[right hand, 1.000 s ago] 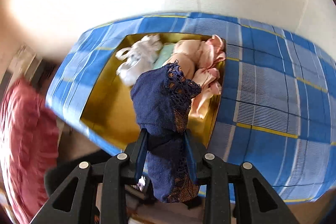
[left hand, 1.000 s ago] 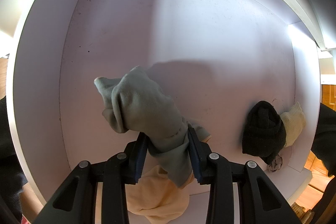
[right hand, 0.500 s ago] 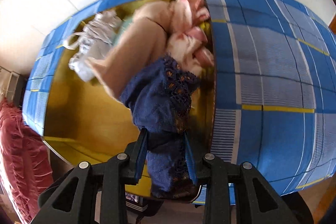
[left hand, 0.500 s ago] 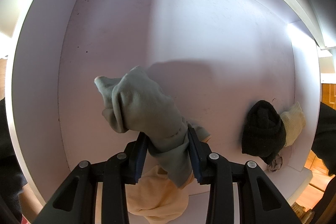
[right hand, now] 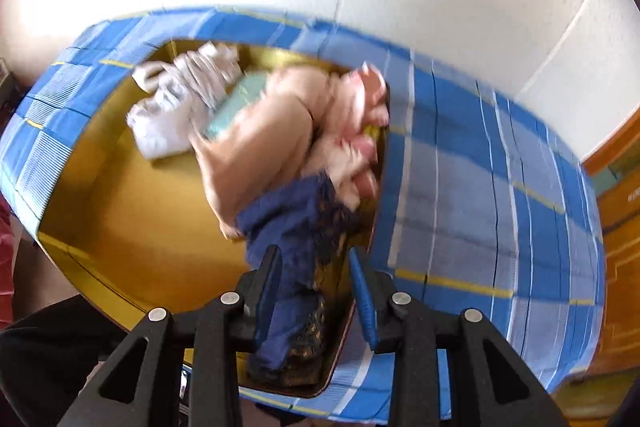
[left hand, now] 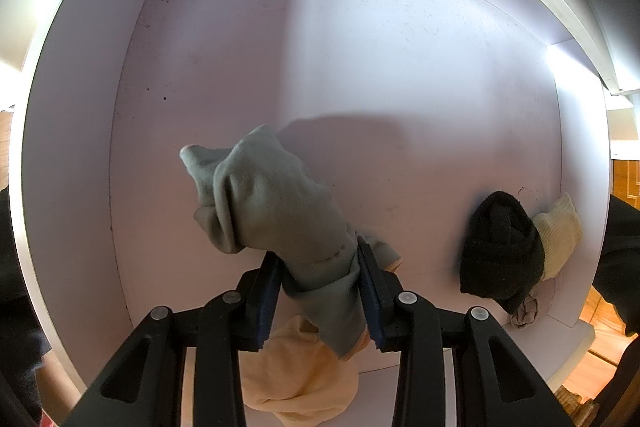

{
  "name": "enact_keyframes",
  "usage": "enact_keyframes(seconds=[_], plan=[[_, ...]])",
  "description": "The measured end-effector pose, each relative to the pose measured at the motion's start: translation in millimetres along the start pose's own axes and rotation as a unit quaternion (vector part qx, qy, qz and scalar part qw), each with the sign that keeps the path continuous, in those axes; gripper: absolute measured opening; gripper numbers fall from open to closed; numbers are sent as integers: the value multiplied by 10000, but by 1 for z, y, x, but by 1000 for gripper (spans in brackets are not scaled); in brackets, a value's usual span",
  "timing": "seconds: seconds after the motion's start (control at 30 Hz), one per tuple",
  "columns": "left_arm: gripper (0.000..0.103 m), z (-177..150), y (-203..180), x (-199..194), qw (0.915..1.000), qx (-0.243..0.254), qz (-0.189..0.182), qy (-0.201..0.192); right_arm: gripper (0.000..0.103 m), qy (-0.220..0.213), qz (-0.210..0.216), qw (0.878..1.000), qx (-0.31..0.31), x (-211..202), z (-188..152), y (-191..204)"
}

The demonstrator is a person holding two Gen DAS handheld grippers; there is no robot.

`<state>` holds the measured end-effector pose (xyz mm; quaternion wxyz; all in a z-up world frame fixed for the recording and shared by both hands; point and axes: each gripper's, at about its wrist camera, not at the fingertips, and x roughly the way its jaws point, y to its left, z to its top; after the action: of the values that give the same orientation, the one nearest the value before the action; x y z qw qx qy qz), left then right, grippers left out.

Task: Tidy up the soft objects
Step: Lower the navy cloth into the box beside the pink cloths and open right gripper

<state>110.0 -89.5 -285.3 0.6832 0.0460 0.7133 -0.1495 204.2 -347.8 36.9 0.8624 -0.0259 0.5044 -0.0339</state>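
Note:
In the left wrist view my left gripper point(left hand: 318, 259) points straight down into a white compartment point(left hand: 360, 67) and is shut on a grey-green sock-like cloth point(left hand: 272, 199), which sticks up and to the left. A peach cloth point(left hand: 300, 379) hangs below the jaws. In the right wrist view my right gripper point(right hand: 314, 259) is over the blue plaid box point(right hand: 480, 187) with the gold lining. Its jaws are opening: the navy lace cloth point(right hand: 288, 223) lies between them, slumped against the left pad, with a gap at the right pad.
A black sock point(left hand: 500, 247) and a cream sock point(left hand: 560, 231) lie at the compartment's right wall. Inside the box sit a white garment point(right hand: 176, 107), a mint piece point(right hand: 236, 103), a peach garment point(right hand: 272, 139) and pink cloth point(right hand: 360, 115). White wall behind.
The right gripper swung over the box and dipped toward it; the navy cloth sank inside and the jaws parted slightly. The left gripper and its grey-green cloth stayed still.

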Motion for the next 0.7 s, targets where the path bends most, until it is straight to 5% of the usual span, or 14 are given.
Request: enact_keyframes(seconds=[0.17, 0.43, 0.7], plan=[[37, -2, -1, 1, 10000, 15, -1, -3, 19, 248, 921, 9954, -101, 14, 4, 13], [37, -1, 1, 3, 10000, 6, -11, 16, 19, 499, 742, 9955, 299, 44, -1, -10], [37, 0, 3, 4, 10000, 7, -19, 6, 23, -111, 1201, 9926, 105, 12, -18, -24]])
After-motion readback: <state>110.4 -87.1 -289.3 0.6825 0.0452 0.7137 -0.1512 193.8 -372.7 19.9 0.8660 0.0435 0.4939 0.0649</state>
